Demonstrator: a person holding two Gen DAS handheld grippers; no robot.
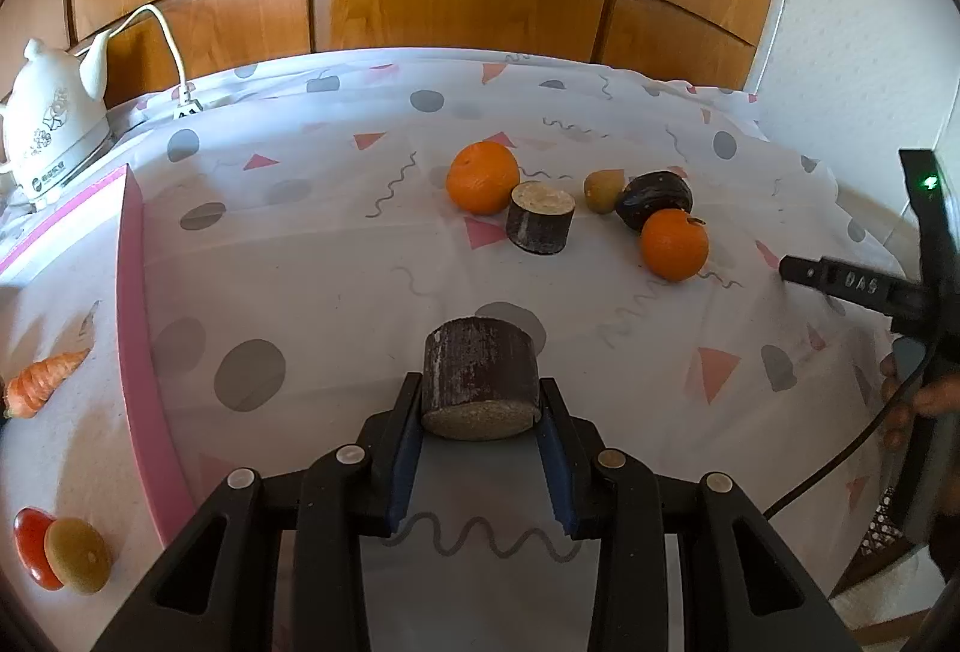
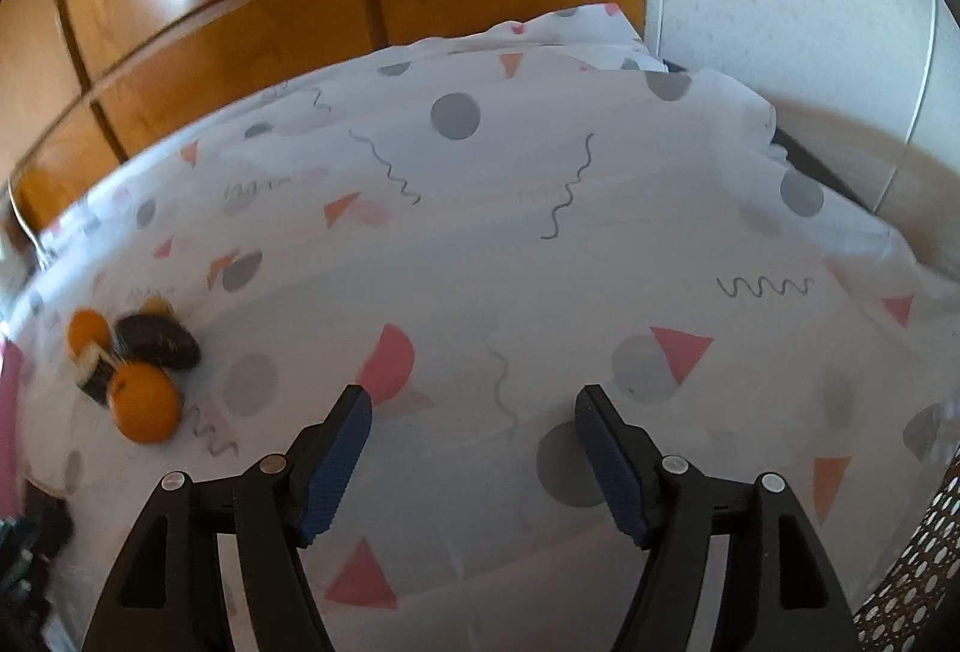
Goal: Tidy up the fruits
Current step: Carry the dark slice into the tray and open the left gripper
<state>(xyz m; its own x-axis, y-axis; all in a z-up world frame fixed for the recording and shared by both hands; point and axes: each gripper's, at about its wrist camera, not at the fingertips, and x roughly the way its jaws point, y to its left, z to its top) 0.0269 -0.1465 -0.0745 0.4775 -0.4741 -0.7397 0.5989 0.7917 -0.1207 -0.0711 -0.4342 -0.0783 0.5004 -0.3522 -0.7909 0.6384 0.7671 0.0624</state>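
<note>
Left gripper (image 1: 480,415), closed on a short dark cylinder (image 1: 480,382) with pale, fibrous cut ends, probably a piece of sugarcane, held by its curved sides just above the patterned tablecloth (image 1: 336,262). The piece looks stiff, dense and moderately heavy; its smooth rind may slip, so the flat pads (image 1: 405,448) are best set across the middle of the curved wall, as here, not on the crumbly cut faces. Farther back lie a second cut cylinder (image 1: 540,220), two oranges (image 1: 483,176) (image 1: 674,244), a kiwi (image 1: 603,191) and a dark purple fruit (image 1: 655,199), clustered and partly touching. Only the left wrist view shows the pink divider (image 1: 135,328), with a carrot (image 1: 42,382), a tomato (image 1: 33,547) and another kiwi (image 1: 78,556) beyond it, and the white kettle (image 1: 51,135). It also shows the right gripper's body at the right edge. The right wrist view shows the right gripper (image 2: 474,415) with fingers spread and nothing between them, over bare cloth, the fruit cluster blurred at far left.
</note>
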